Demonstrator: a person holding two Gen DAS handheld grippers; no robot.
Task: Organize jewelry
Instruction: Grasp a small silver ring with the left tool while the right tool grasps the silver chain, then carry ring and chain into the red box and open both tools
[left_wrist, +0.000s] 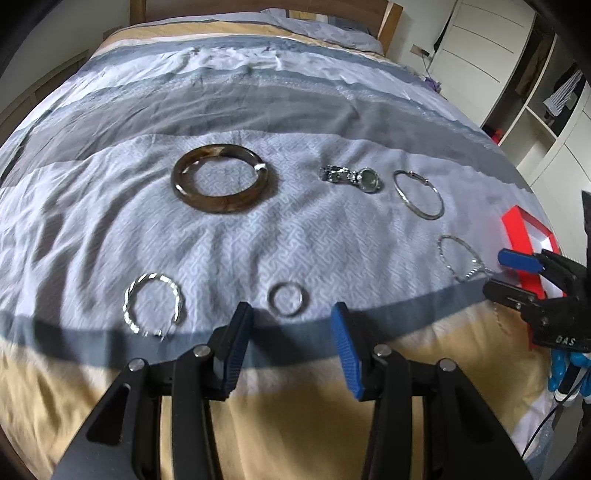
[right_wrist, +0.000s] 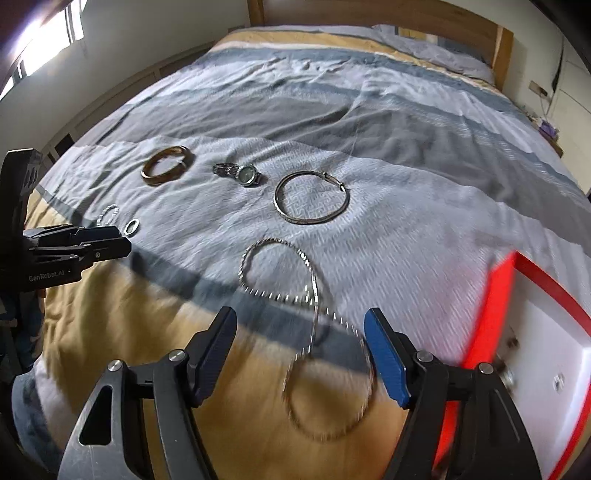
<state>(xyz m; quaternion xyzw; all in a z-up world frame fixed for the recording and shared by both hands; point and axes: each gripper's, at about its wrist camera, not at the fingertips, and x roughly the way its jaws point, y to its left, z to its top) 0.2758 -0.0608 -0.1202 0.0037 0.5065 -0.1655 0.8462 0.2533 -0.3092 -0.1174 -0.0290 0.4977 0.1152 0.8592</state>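
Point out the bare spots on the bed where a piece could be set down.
Free: the grey bedspread beyond the brown bangle and silver watch; the patch between bangle and small silver ring. Crowded: around the silver chain by the red-rimmed box.

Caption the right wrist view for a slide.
Open right tongs hover above a silver chain on the bed, red box alongside.

At three to four o'clock in my right wrist view the red box (right_wrist: 498, 325) is motion-smeared and cut by the edge; the small items inside it are too blurred to name. The chain necklace (right_wrist: 314, 295) blurs nearest me. In my left view, the box (left_wrist: 524, 240) is partly behind my right gripper (left_wrist: 496, 273).
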